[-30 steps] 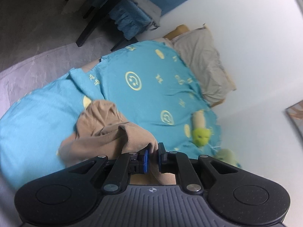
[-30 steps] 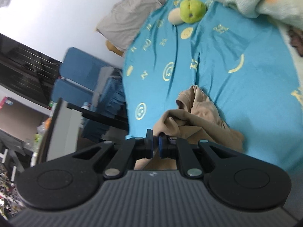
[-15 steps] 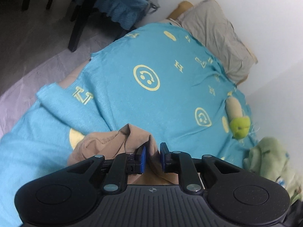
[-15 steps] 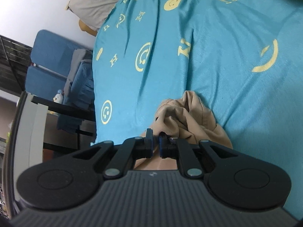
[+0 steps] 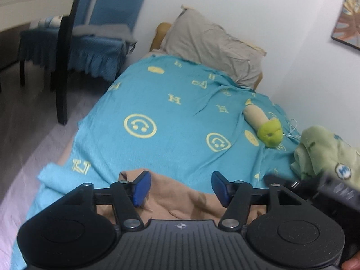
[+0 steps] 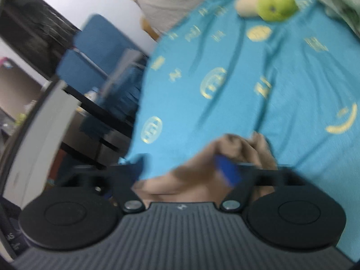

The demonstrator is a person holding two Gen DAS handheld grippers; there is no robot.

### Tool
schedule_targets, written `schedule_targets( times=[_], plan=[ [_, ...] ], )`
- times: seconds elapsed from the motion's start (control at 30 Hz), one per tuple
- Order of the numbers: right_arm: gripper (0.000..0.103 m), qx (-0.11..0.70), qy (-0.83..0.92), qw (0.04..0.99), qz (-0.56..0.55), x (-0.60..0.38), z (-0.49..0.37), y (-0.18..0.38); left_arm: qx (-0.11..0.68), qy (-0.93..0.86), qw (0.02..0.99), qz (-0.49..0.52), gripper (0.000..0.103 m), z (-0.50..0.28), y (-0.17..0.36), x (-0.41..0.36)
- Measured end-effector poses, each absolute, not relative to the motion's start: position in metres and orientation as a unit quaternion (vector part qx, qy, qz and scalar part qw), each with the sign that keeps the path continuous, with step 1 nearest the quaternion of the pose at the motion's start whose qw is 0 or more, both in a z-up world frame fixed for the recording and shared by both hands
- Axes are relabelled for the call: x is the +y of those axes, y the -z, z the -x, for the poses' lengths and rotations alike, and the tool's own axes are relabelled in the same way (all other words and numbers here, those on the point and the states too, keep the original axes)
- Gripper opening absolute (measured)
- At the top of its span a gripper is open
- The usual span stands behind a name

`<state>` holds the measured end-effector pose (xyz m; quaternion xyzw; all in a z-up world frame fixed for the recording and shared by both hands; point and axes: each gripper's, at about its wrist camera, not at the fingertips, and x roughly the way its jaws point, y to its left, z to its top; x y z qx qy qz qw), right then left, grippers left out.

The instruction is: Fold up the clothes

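We see tan garment [image 5: 180, 193] on turquoise bedspread [image 5: 171, 121], directly below and between both claws. Left gripper [image 5: 179, 187] jaws just spread, pinching nothing. Right gripper [image 6: 186, 171] likewise spread wide, cloth loose beneath. Both equally near.

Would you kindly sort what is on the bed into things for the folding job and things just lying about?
For the job: tan garment, left gripper and right gripper, both open over it.
Lying about: green plush toy, grey pillow, pale green cloth.
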<state>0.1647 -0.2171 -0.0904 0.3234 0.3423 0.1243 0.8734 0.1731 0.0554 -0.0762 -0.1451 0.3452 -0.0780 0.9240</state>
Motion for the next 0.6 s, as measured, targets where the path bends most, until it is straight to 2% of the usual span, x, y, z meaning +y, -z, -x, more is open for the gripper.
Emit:
schedule_targets(
  times=[0.2,0.27,0.37,0.6],
  plan=[
    [0.088,0.299,-0.128,0.914,-0.244,-0.209,-0.154,0.072,0.355,0.088,0.927,0.080,0.068,-0.166,0.084,0.044],
    [0.057,0.317,-0.134,0.919,-0.194,-0.197,-0.156,0.076,0.357,0.083,0.929,0.050,0.068,-0.167,0.093,0.040],
    [0.037,0.342,-0.127,0.919,-0.148,-0.188,-0.159,0.091,0.369,0.074,0.926,0.022,0.068,-0.176,0.109,0.036],
    [0.032,0.376,-0.099,0.912,-0.132,-0.185,-0.174,0.121,0.378,0.061,0.924,-0.004,0.068,-0.183,0.129,0.027]
  ],
)
